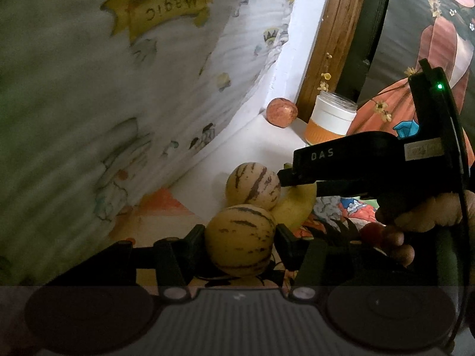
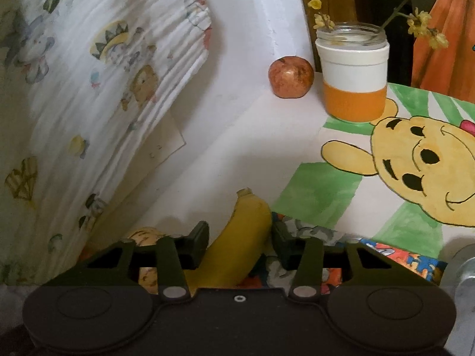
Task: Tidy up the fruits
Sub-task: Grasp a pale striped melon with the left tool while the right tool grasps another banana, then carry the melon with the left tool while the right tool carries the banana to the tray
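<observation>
My left gripper (image 1: 240, 237) is shut on a yellow striped melon (image 1: 240, 240). A second striped melon (image 1: 253, 185) lies just beyond it, against a yellow banana (image 1: 297, 204). My right gripper (image 2: 239, 238) has its jaws around the banana (image 2: 237, 237), touching both sides; it also shows in the left wrist view (image 1: 285, 175), reaching in from the right. A striped melon (image 2: 142, 235) peeks out behind the right gripper's left finger. A reddish pomegranate (image 2: 291, 77) sits at the back by the wall; it also shows in the left wrist view (image 1: 281, 112).
A white and orange jar (image 2: 353, 74) with yellow flower sprigs stands right of the pomegranate. A printed cloth (image 2: 104, 89) hangs on the left. A bear drawing (image 2: 424, 166) covers the table at right. A metal object (image 2: 466, 270) sits at the right edge.
</observation>
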